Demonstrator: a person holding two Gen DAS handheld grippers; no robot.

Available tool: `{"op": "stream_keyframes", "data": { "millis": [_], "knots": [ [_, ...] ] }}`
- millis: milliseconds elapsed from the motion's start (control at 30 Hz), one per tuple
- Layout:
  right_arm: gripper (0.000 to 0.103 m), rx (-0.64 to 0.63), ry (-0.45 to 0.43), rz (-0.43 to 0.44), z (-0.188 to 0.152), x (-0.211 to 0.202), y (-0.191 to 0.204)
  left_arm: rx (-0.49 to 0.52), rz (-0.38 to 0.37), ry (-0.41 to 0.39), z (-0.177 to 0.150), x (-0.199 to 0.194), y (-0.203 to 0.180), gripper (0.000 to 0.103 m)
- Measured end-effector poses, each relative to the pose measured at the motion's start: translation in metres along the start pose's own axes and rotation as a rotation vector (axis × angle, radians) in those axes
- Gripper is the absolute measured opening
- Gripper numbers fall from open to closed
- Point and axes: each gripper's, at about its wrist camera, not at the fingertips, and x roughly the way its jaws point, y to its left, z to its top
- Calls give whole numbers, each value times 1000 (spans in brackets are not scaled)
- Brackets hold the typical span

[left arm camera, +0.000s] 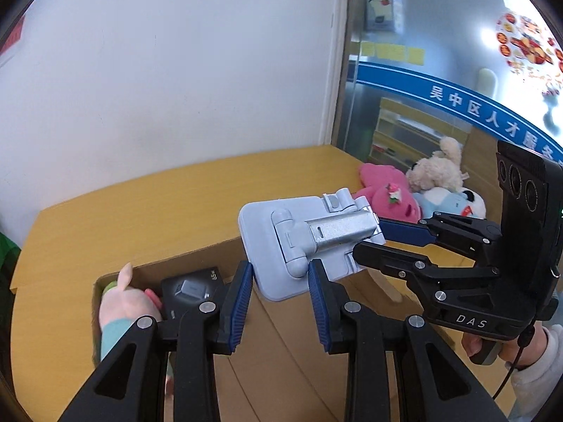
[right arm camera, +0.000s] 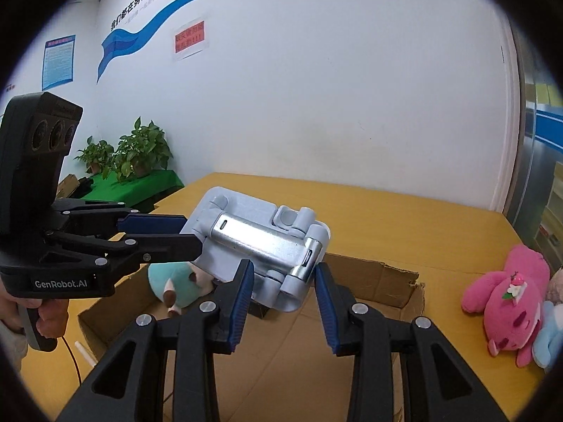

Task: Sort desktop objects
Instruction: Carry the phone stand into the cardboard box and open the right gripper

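Yellow desk [left arm camera: 105, 218] under a white office wall: an open cardboard box [right arm camera: 369, 274] sits on it, a teal plush [right arm camera: 172, 281] in its left end. Above the box, the left gripper [right arm camera: 191, 232] appears to pinch one edge of a folded grey phone stand [left arm camera: 267, 232], held in mid-air and tilted, while the right gripper [left arm camera: 366, 242] looks clamped on the opposite edge. A pink plush [right arm camera: 506, 292] waits on the desk at far right. For a clean drop, one side should let go first, low over bare cardboard.
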Motion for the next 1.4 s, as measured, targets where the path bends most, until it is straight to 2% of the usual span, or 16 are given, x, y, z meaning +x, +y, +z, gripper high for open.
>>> {"op": "stream_keyframes", "data": {
  "millis": [200,433,667,833,933,1000,1067,1133,1200,1233,1300,1367,1400],
  "knots": [
    [35,53,134,14,0,77,-51,-104,-33,153,14,89,36,30],
    [35,154,306,56,-22,153,-89,-222,-34,342,-4,175,67,30],
    [35,241,430,60,-47,197,-101,-274,-7,492,-30,220,74,30],
    [34,285,489,42,-64,215,-107,-284,28,539,-32,235,72,30],
    [34,292,478,22,-65,209,-104,-283,35,523,-35,226,70,30],
    [35,298,435,2,-57,194,-101,-265,49,467,-29,208,69,31],
    [44,292,382,-6,-46,173,-97,-237,70,402,-21,183,67,35],
    [72,285,320,-24,-35,137,-89,-203,97,294,-12,140,60,46],
    [81,270,254,-40,-29,96,-75,-170,119,188,-7,99,53,61],
    [81,252,231,-50,-29,81,-67,-150,138,120,-7,72,46,66],
    [83,194,177,-87,-36,47,-46,-121,169,12,-9,26,35,85],
    [83,174,172,-126,-44,33,-31,-98,204,-90,-19,-19,22,97],
    [83,176,175,-136,-52,24,-24,-91,215,-118,-22,-31,18,100]
  ]
}}
